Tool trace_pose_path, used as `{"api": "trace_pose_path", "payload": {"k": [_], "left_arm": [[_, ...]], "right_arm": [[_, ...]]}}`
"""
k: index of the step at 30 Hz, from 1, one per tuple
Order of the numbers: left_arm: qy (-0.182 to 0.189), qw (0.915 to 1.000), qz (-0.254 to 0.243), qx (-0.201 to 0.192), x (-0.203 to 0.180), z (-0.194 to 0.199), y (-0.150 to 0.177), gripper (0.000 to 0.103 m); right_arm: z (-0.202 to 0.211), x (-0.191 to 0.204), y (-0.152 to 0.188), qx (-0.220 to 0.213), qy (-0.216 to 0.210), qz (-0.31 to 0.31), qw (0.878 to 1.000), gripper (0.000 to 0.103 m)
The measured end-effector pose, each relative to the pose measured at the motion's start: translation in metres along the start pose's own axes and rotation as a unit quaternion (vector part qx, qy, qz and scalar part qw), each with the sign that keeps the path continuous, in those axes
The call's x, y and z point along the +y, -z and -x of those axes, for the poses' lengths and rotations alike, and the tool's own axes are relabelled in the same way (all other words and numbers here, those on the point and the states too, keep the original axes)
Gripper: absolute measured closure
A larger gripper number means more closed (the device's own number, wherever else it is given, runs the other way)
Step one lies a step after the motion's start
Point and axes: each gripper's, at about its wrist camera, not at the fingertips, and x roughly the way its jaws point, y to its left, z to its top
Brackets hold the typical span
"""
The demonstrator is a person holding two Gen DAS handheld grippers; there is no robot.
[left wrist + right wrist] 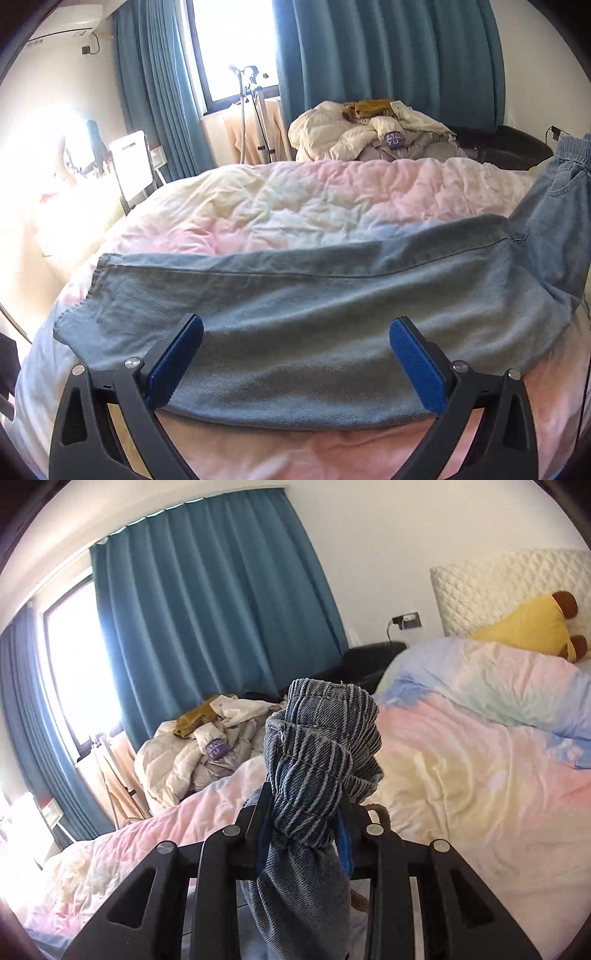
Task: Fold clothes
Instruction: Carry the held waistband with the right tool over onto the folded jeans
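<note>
The right gripper (306,812) pinches the jeans' (295,295) waistband, legs lying crosswise just ahead of the spread, empty left gripper (295,354).

Bedroom in a home. Bed (314,192) with pastel quilt; quilted headboard (509,587); teal curtains (207,609) at a bright window (232,44); heap of clothes (369,133); wall air conditioner (62,29); yellow soft toy (532,624); wall socket (406,620).

The faded blue denim jeans (332,314) show a fine ribbed weave at the waistband. The crumpled quilt (295,199) is blotched pastel pink, cream and pale blue. The pleated curtains (207,620) are teal; a plush pillow (532,624) is yellow.
</note>
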Motion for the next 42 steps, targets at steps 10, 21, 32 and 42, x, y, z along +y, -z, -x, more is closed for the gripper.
{"api": "trace_pose_path", "payload": {"k": [10,21,32,42], "left_arm": [[0.032,0.9975,0.063,-0.010,0.052,0.005,-0.012,0.001],[0.094,0.9836,0.154,0.008,0.087,-0.007,-0.011,0.001],[0.106,0.9822,0.154,0.018,0.082,-0.021,-0.006,0.002],[0.169,0.9636,0.206,0.016,0.100,-0.023,-0.008,0.002]], "right_arm": [[0.052,0.116,0.041,-0.037,-0.059,0.118,0.991,0.075],[0.084,0.207,0.133,-0.037,-0.116,0.254,0.959,0.076],[0.071,0.244,0.248,0.062,-0.175,0.384,0.904,0.077],[0.086,0.237,0.230,0.056,-0.207,0.359,0.908,0.077]]}}
